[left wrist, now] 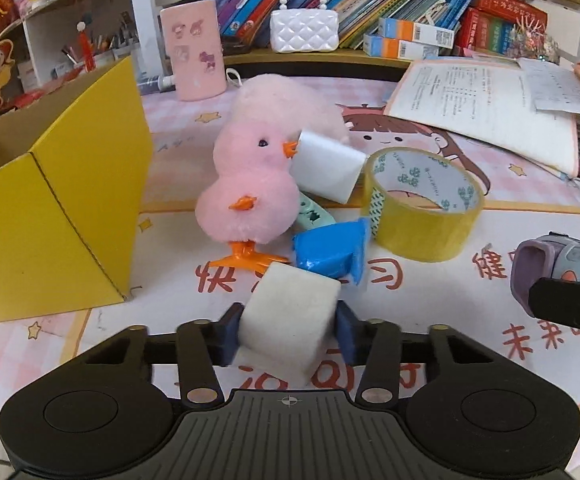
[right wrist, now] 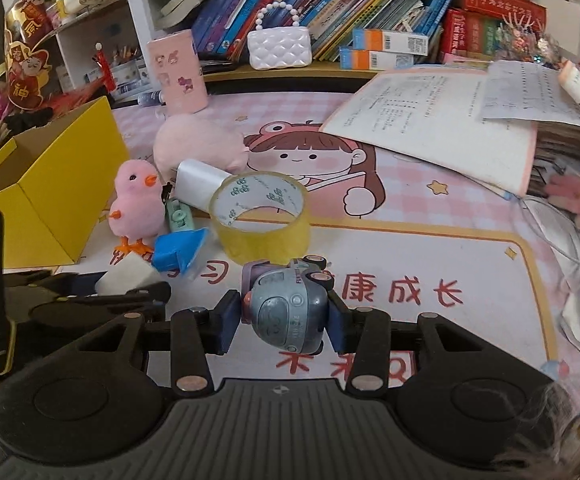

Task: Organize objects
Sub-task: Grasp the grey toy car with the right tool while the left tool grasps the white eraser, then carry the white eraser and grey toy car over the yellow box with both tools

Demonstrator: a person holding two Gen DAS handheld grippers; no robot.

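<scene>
My left gripper (left wrist: 288, 330) is shut on a white sponge block (left wrist: 290, 316), just above the desk mat. My right gripper (right wrist: 284, 320) is shut on a grey-blue toy car (right wrist: 286, 312); the car also shows in the left wrist view (left wrist: 565, 260). Ahead lie a pink toy chick (left wrist: 246, 188), a blue packet (left wrist: 329, 250), a roll of yellow tape (left wrist: 421, 200), a second white block (left wrist: 327, 166), a mint green item (left wrist: 313, 214) and a pink plush (right wrist: 198, 142). An open yellow cardboard box (left wrist: 54, 208) stands at the left.
A pink cup (left wrist: 194, 50) and a white quilted handbag (left wrist: 303, 28) stand at the back, under a shelf of books. An open workbook (right wrist: 441, 120) and stacked papers cover the right side. The left gripper shows at the left of the right wrist view (right wrist: 102, 292).
</scene>
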